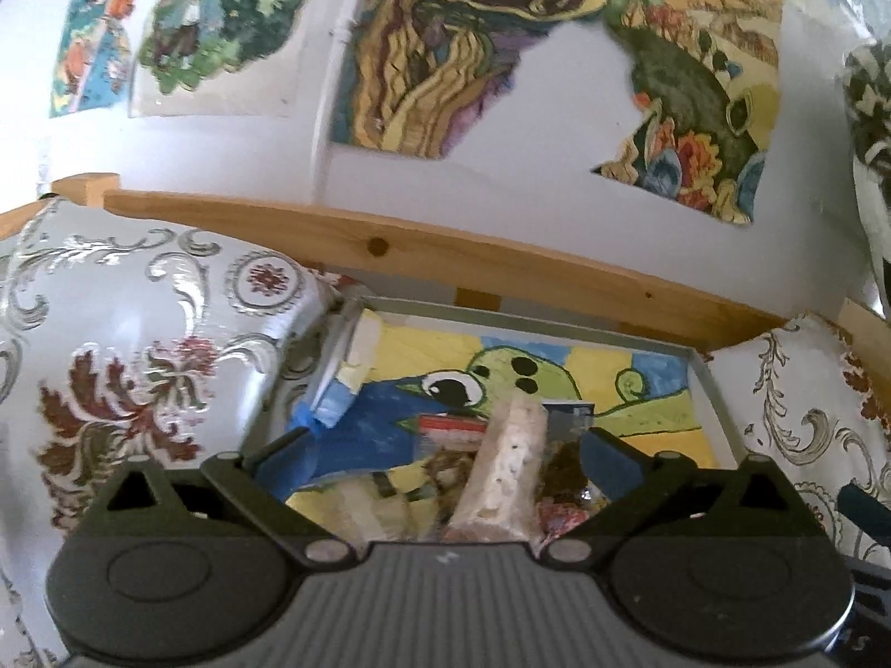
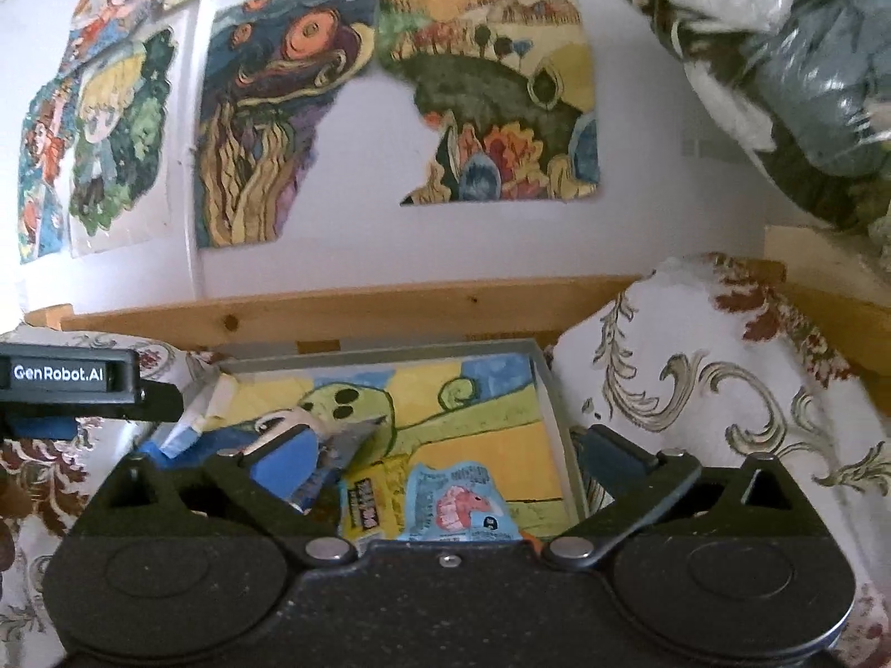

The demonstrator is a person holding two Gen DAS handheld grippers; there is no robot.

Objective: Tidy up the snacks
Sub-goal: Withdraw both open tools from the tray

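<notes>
The snacks lie in a shallow grey tray (image 2: 548,384) lined with a painted cartoon drawing. A pale speckled bar (image 1: 509,462) stands tilted among wrappers (image 1: 562,479) between my left claw (image 1: 445,459) fingers, which are spread wide, gripping nothing. In the right wrist view a blue packet (image 2: 459,501) and a yellow packet (image 2: 367,506) lie flat beside each other, with my right claw (image 2: 445,465) open above them. Patterned cushions (image 2: 696,389) flank the tray, a wooden rail (image 1: 445,256) runs behind, and paintings (image 2: 490,89) hang on the wall.
</notes>
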